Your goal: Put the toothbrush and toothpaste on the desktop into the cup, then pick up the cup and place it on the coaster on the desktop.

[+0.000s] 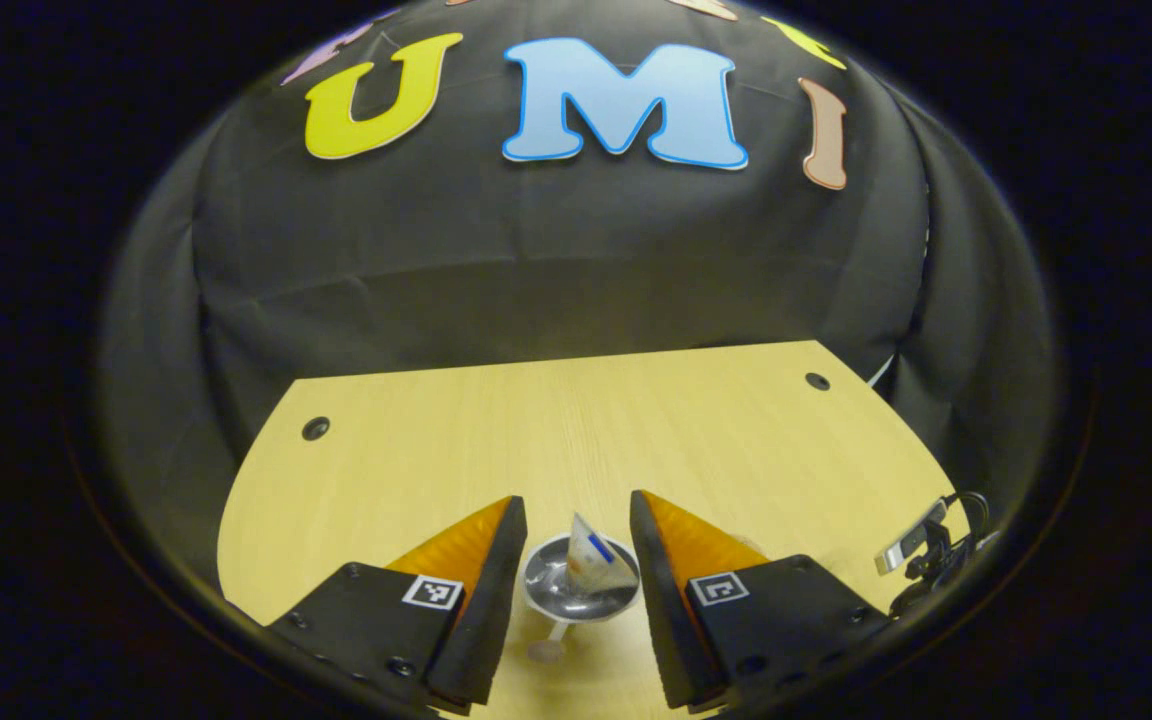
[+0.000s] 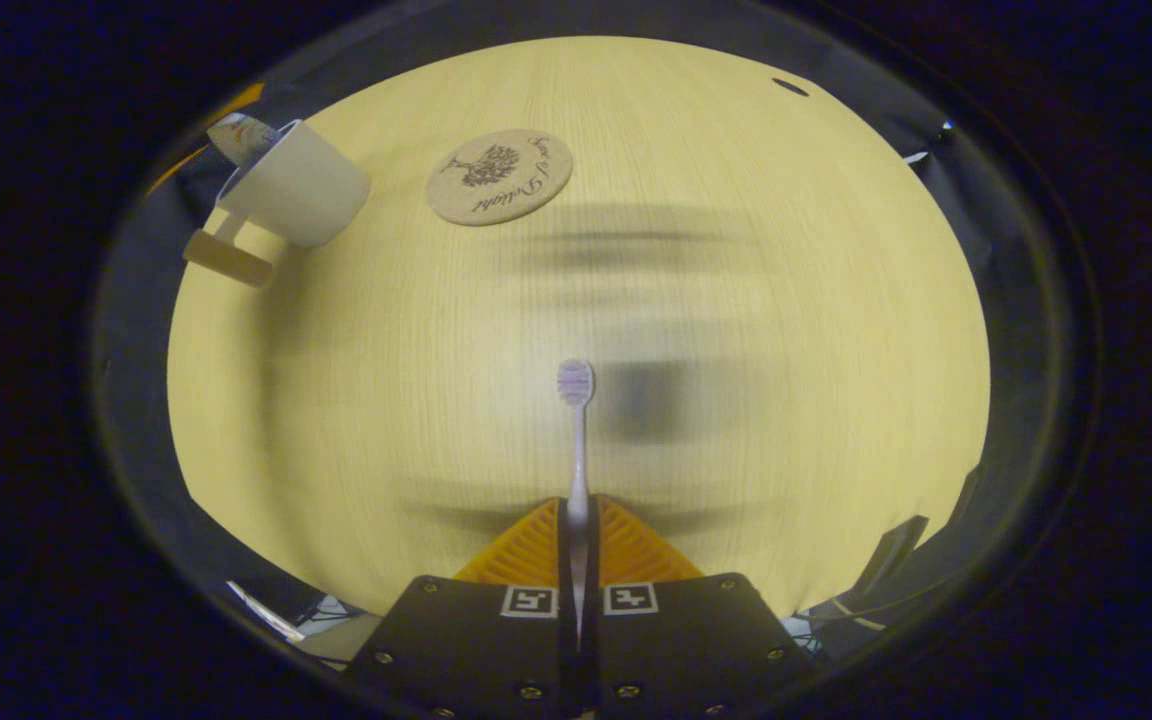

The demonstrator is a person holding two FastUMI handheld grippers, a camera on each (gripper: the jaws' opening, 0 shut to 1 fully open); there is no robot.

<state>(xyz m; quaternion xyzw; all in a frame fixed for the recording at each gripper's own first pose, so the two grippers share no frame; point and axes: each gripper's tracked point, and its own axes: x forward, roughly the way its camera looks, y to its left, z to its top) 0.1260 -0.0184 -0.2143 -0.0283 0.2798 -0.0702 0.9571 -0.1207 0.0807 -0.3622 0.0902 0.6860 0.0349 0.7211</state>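
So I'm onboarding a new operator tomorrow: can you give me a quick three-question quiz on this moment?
1. True or false: the toothpaste is already in the cup.
2. What does the right gripper hold? A) the coaster B) the toothbrush C) nothing
3. Fill in: the left gripper is ____, its fingers either side of the cup.

Key:
1. True; the tube stands inside the cup, seen from above in the left gripper view.
2. B; both fingers clamp the toothbrush handle, head pointing forward above the desktop. The coaster lies bare.
3. Open.
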